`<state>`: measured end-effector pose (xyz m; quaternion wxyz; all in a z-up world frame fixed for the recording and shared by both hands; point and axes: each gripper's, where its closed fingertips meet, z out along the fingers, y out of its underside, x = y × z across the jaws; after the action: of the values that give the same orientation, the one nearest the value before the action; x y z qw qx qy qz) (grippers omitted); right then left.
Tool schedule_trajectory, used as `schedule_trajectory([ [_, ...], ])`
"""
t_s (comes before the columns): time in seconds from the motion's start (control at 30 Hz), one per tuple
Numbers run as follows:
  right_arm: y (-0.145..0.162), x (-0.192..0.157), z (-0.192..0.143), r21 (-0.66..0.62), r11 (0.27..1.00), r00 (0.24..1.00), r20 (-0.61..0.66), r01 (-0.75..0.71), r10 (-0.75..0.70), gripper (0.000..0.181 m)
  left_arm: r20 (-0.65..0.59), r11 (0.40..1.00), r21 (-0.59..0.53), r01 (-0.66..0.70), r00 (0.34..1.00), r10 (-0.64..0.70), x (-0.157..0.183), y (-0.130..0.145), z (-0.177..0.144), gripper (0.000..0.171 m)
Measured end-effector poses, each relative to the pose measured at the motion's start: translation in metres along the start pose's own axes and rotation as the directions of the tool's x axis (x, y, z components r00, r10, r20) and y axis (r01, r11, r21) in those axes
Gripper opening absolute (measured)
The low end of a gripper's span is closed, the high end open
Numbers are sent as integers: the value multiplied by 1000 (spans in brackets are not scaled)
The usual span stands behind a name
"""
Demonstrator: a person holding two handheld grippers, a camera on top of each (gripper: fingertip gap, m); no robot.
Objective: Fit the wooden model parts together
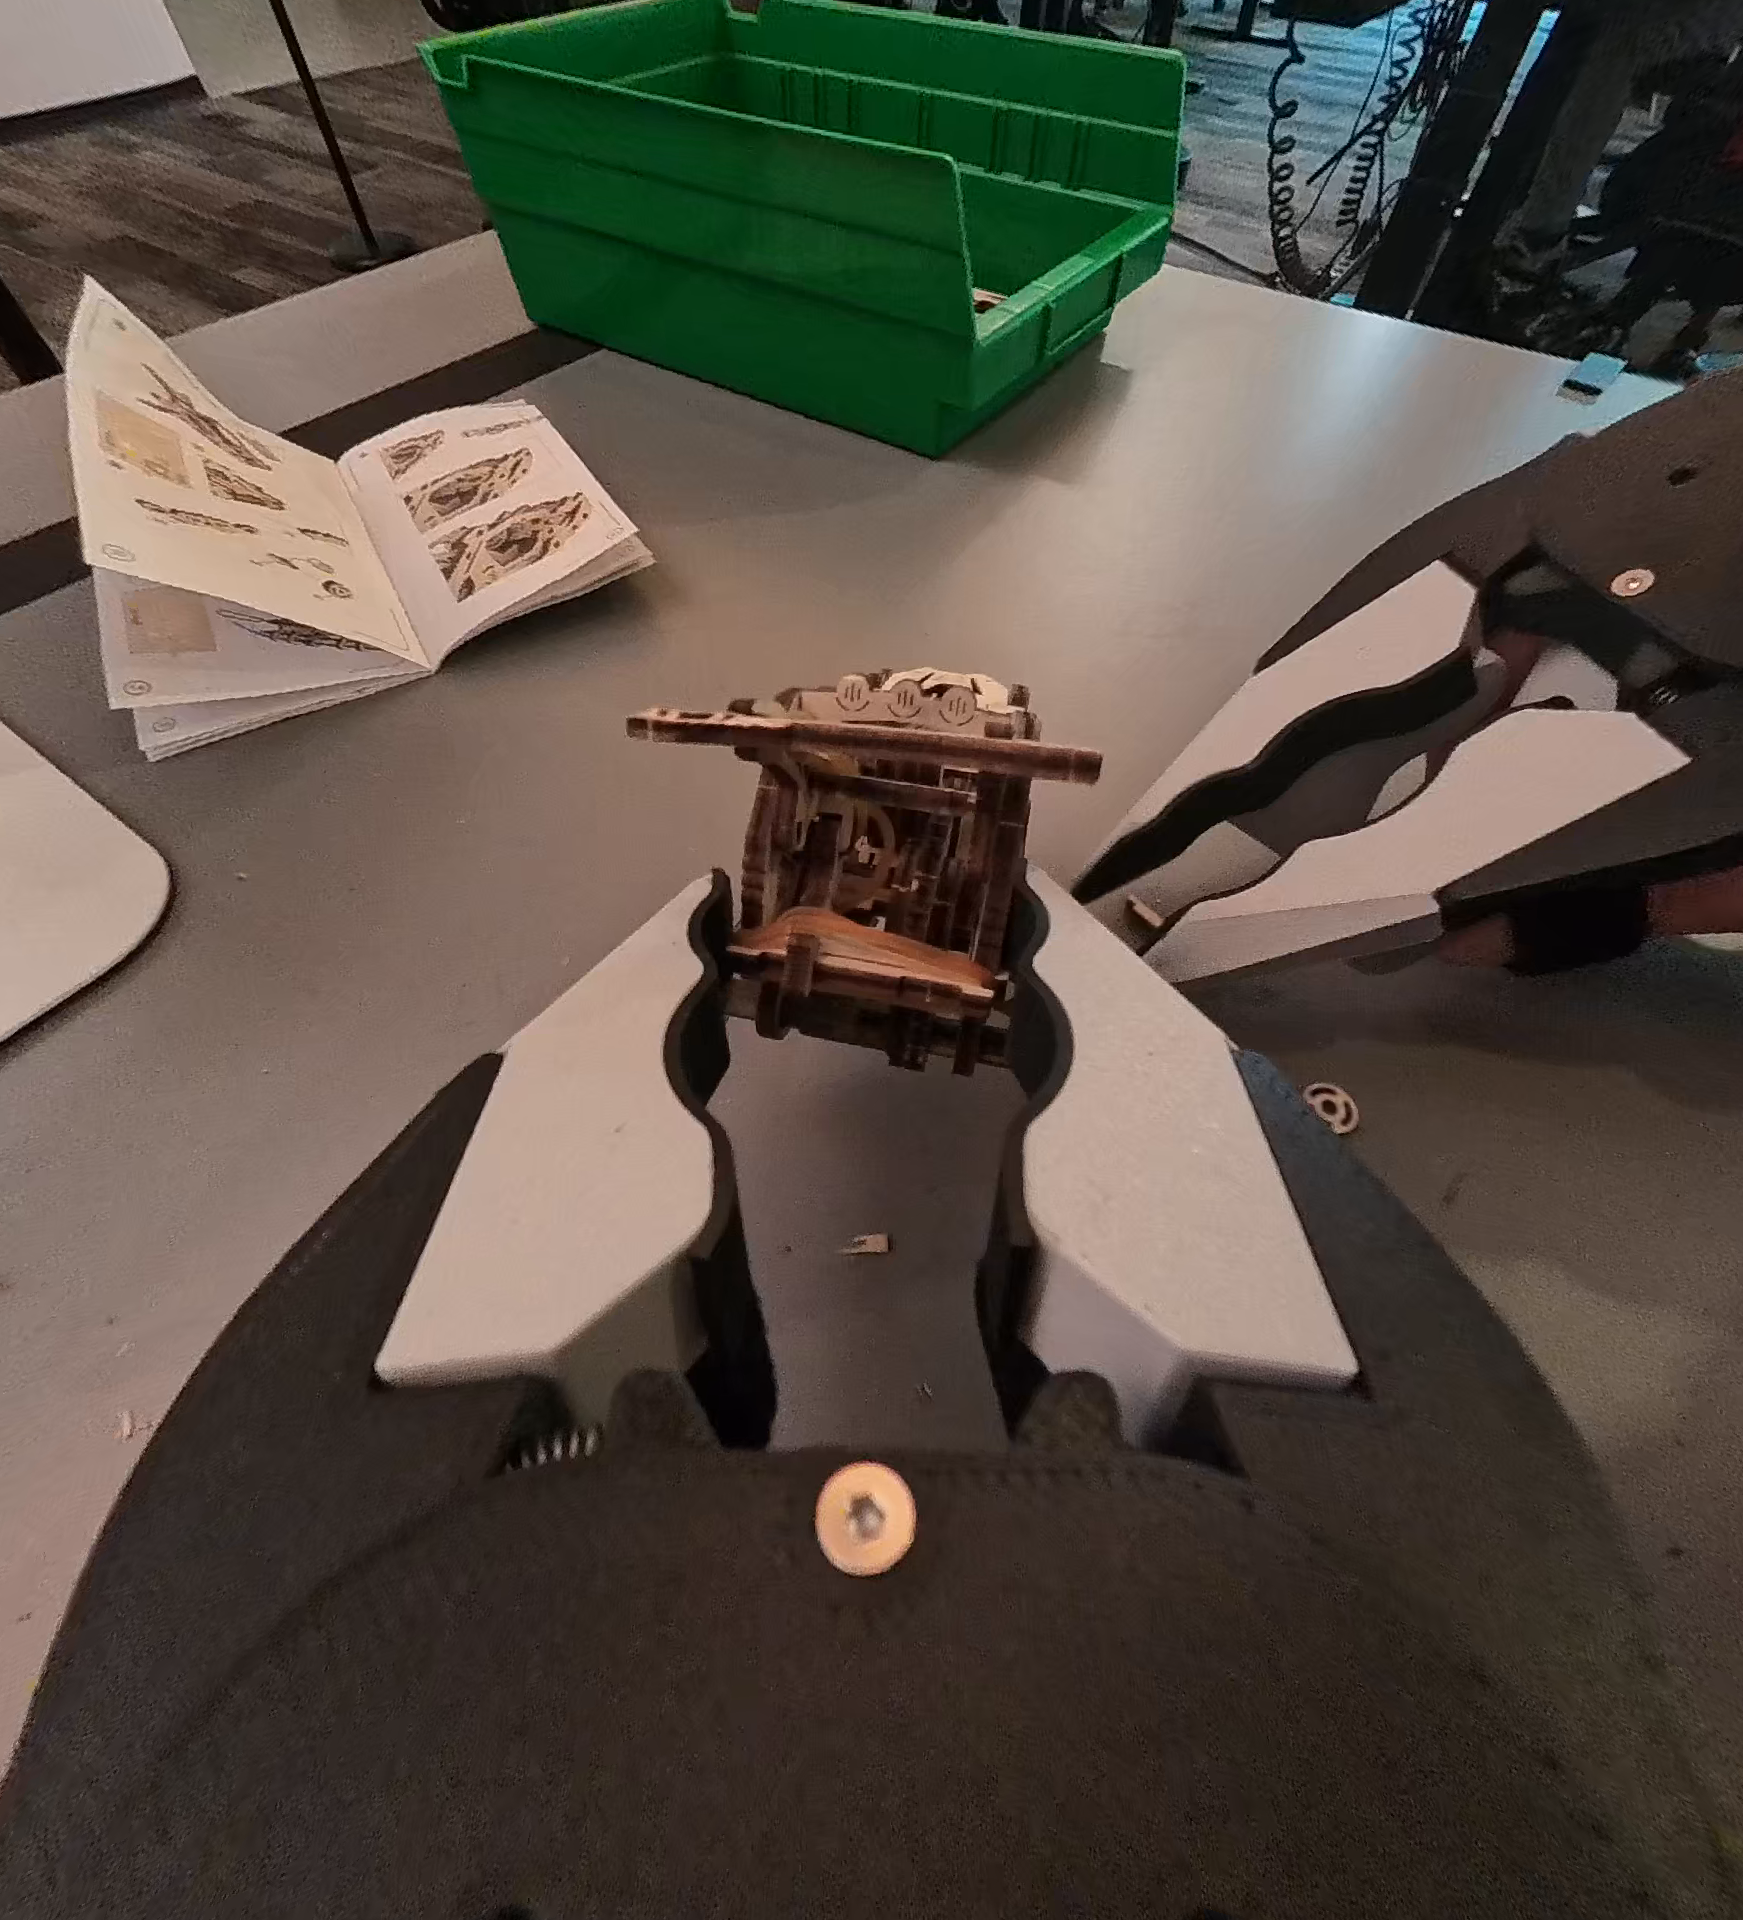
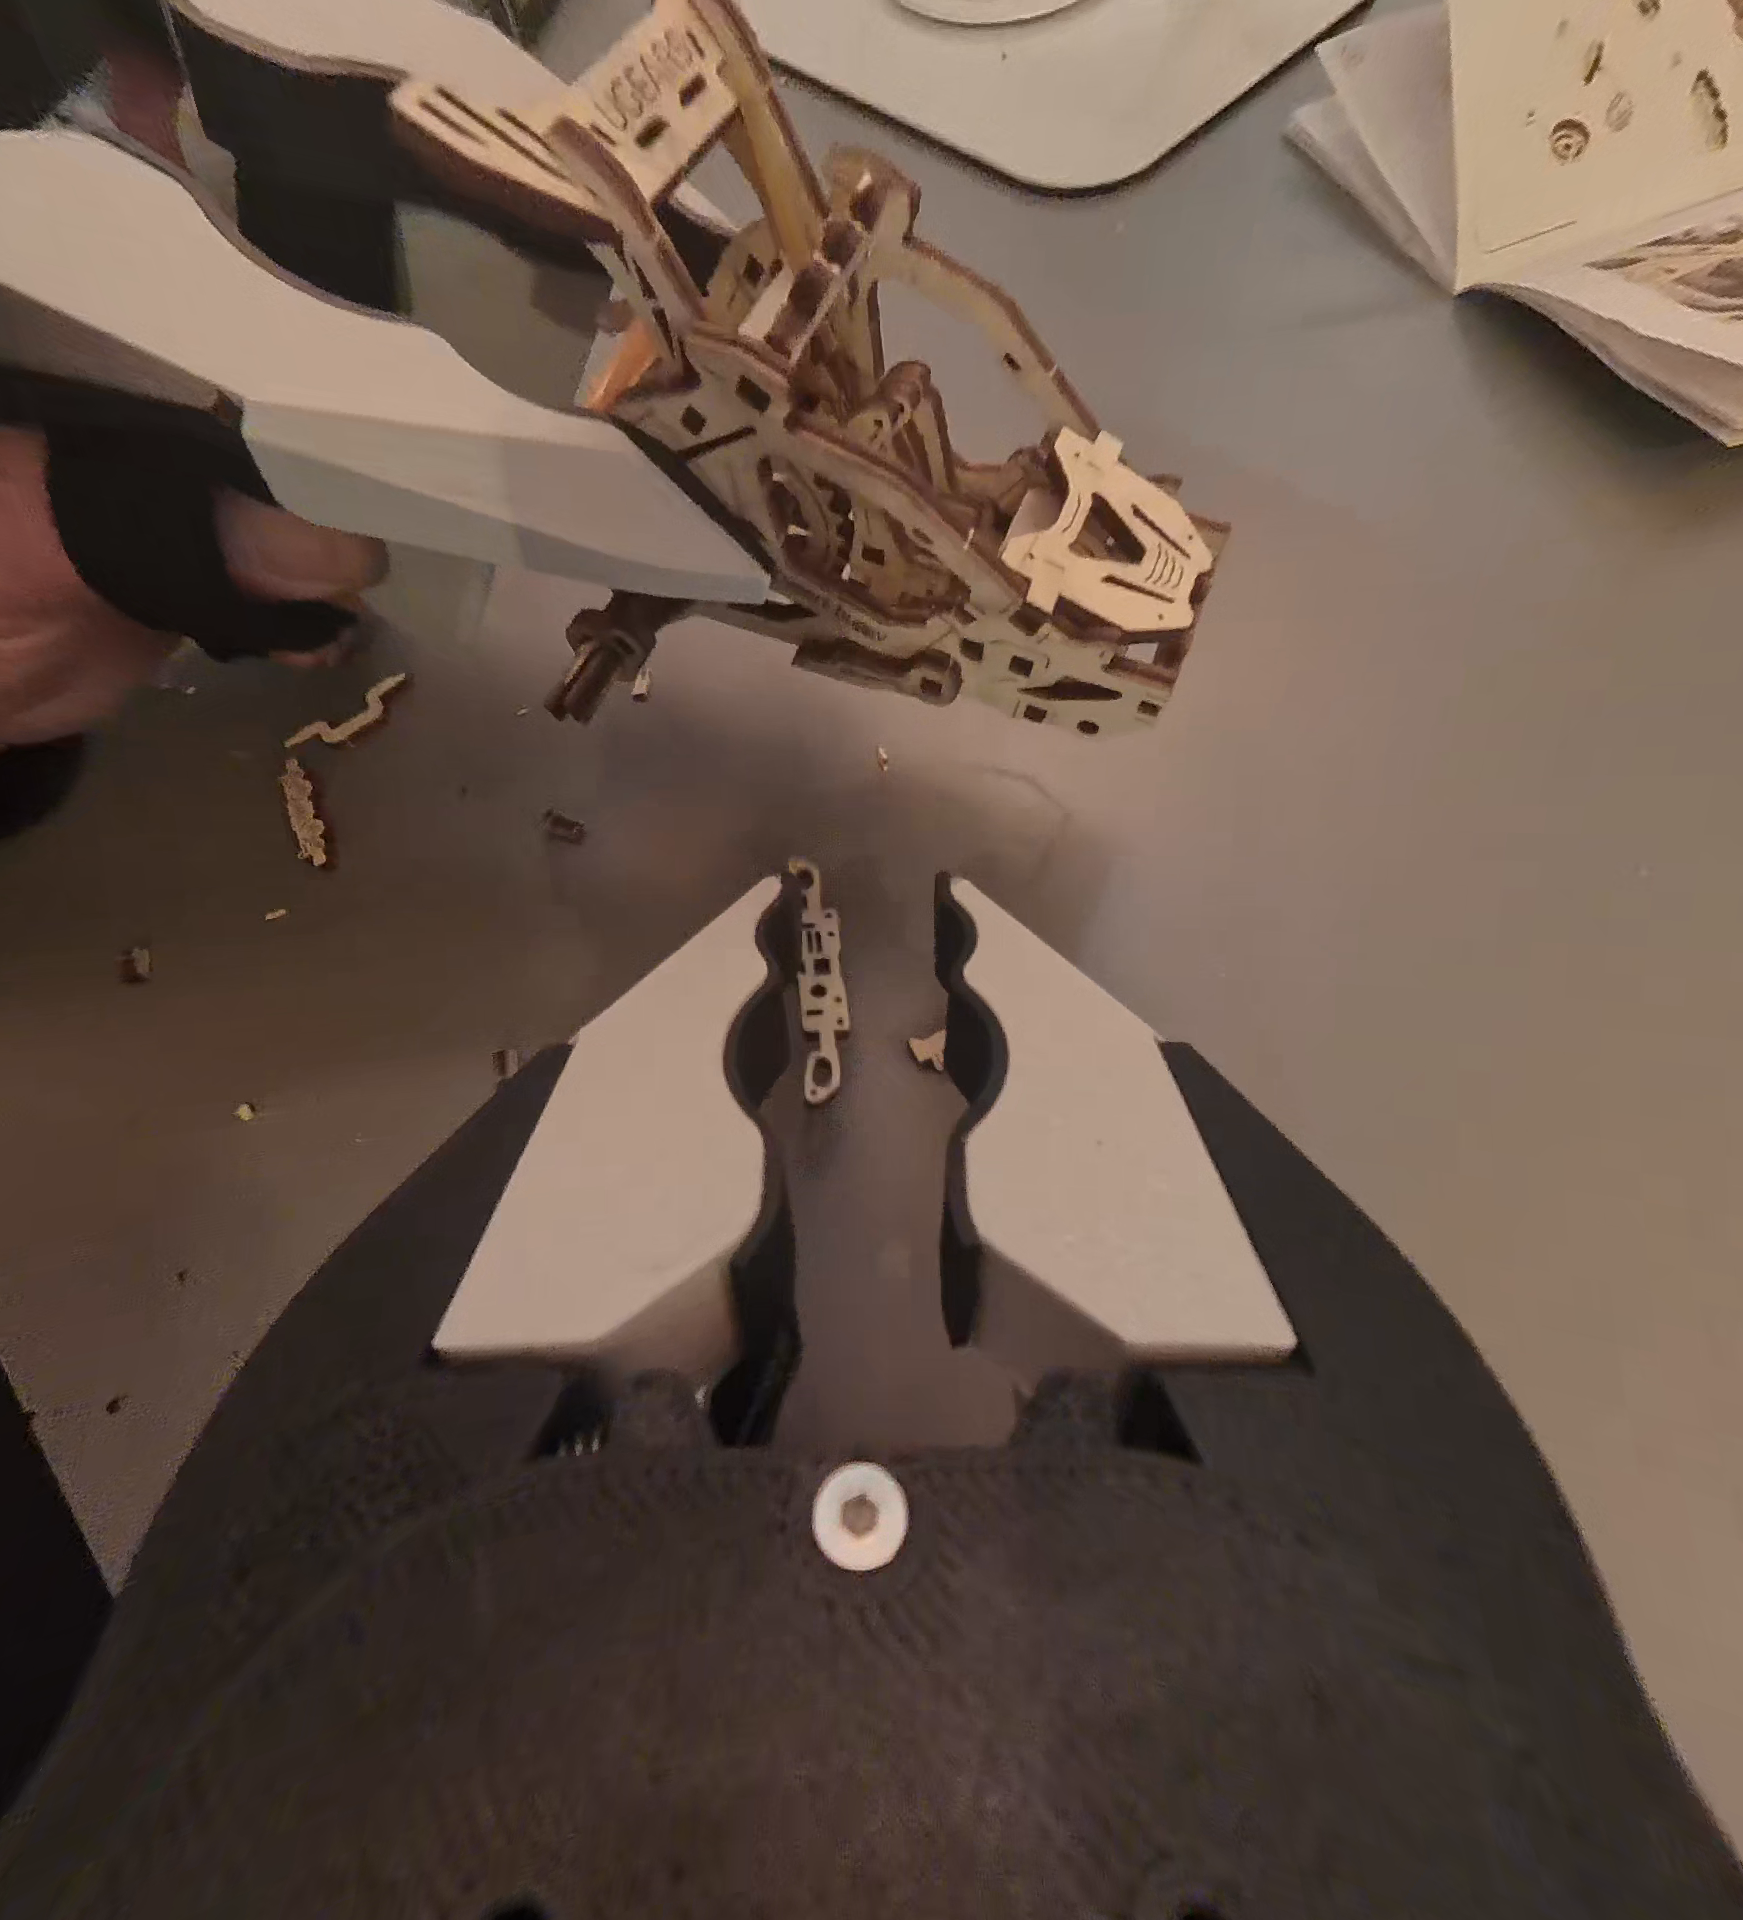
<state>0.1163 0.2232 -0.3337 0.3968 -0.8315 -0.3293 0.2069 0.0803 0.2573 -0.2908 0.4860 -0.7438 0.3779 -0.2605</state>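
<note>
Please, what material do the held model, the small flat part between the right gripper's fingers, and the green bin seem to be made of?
Model: thin unpainted plywood, it seems; pale faces, dark brown cut edges as from laser cutting, slot-and-tab joints.
Small flat part: apparently the same pale sheet wood, pierced with cut-out holes, lying on the table.
Green bin: likely moulded plastic; uniform colour, slight sheen, ribbed walls.

In the left wrist view the model point(image 1: 872, 862) sits centre, above the table point(image 1: 379, 935). The booklet point(image 1: 327, 540) lies at ten o'clock, the bin point(image 1: 805, 208) at twelve, the right gripper point(image 1: 1137, 914) at three.
</note>
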Motion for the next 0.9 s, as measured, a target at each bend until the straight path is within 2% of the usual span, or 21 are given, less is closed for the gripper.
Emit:
schedule_trajectory([
  [0.2, 18, -6, -4, -115, 989, 995, 50, 94, -89, 27, 31, 1000, -2, -1, 1000, 1, -13, 1, -6, 49],
  [0.3, 25, -4, -11, -152, 977, 988, 41, 151, -146, 27, 37, 1000, -2, 8, 999, -8, -17, 3, -9, 49],
  [0.37, 28, -12, -13, -162, 974, 986, 80, 159, -148, 27, 38, 1000, -1, 9, 999, -9, -18, 4, -10, 49],
  [0.4, 30, -18, -13, -161, 972, 982, 107, 173, -157, 25, 38, 1000, -1, 6, 999, -6, -18, 4, -10, 49],
  [0.47, 34, -18, -12, -178, 961, 976, 84, 212, -199, 18, 39, 1000, 0, -1, 999, 1, -17, 4, -10, 49],
  [0.53, 34, -19, -12, -168, 959, 973, 74, 229, -219, 6, 37, 1000, 2, -6, 999, 6, -16, 4, -10, 49],
  [0.73, 28, -17, -13, -108, 980, 985, 62, 169, -163, 4, 34, 1000, 9, -8, 999, 7, -15, 4, -10, 49],
  [0.83, 10, -21, -21, -16, 1000, 990, 140, 3, -1, 3, 44, 999, 26, -22, 999, 21, -16, 1, -12, 49],
  [0.9, -5, -19, -29, 40, 988, 968, 213, -148, 136, 0, 60, 998, 38, -53, 997, 50, -16, -2, -14, 49],
])
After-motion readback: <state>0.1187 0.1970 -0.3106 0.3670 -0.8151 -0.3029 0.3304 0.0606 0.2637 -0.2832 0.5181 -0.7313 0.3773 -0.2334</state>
